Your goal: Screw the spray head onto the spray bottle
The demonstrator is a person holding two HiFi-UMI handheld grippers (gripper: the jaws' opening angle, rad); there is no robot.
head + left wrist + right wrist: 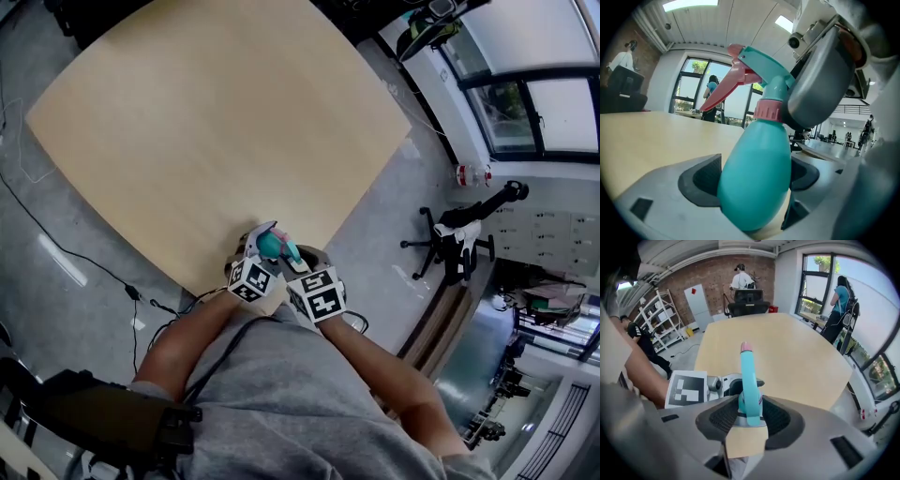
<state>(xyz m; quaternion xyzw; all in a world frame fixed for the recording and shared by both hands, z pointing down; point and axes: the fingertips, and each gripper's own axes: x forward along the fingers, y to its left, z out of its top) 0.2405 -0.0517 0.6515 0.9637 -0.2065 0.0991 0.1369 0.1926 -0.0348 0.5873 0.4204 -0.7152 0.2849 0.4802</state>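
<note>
A teal spray bottle (757, 173) stands tilted between the pads of my left gripper (757, 183), which is shut on its body. On its neck sit a pink collar (768, 110) and the teal spray head (761, 65) with a pink trigger (726, 86). My right gripper (750, 416) is shut on the spray head (749, 380) from behind, its pads against the neck. In the head view both grippers (262, 253) (298, 264) meet at the bottle (270, 246), over the near edge of the wooden table (216, 122).
The left gripper's marker cube (686, 389) is close beside the right gripper. An office chair (455, 239) stands on the floor to the right of the table, and cables (56, 248) run on the left. People stand far off by the windows and the brick wall.
</note>
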